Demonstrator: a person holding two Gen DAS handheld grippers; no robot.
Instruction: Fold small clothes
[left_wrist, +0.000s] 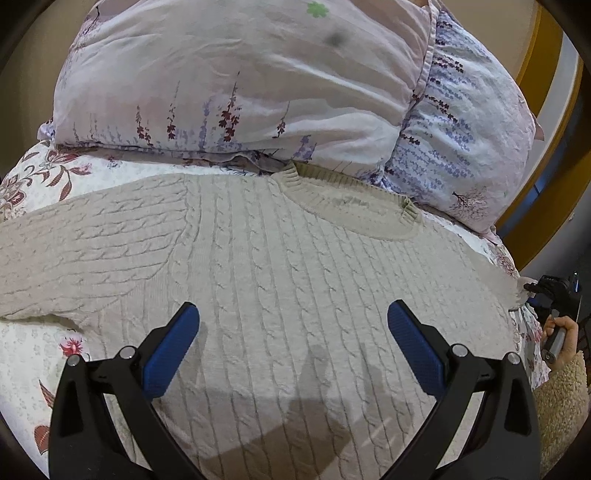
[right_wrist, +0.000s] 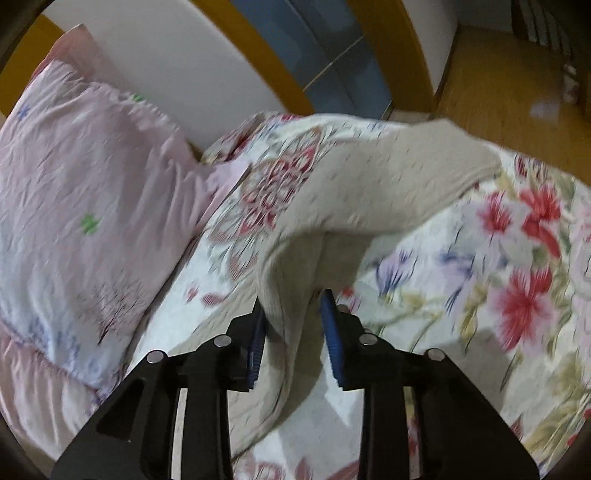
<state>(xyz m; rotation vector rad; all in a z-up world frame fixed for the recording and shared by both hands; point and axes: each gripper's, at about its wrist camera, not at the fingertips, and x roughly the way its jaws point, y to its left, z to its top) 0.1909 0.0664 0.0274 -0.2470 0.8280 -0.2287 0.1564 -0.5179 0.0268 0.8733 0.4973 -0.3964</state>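
Observation:
A cream cable-knit sweater (left_wrist: 258, 258) lies flat on the floral bedspread (left_wrist: 33, 354), neckline toward the pillows, one sleeve stretched out to the left. My left gripper (left_wrist: 293, 314) is open and empty, hovering over the sweater's body. My right gripper (right_wrist: 293, 306) is shut on the sweater's right sleeve (right_wrist: 369, 177), which is lifted off the bed and drapes away from the jaws. The right gripper also shows at the right edge of the left wrist view (left_wrist: 532, 288), holding the sleeve end. The right wrist view is blurred.
Two floral pillows (left_wrist: 240, 74) (left_wrist: 461, 129) lie at the head of the bed just beyond the neckline. A pink pillow (right_wrist: 74, 184) sits left of the right gripper. A wooden bed frame (right_wrist: 258, 48) and wood floor (right_wrist: 498, 92) lie beyond.

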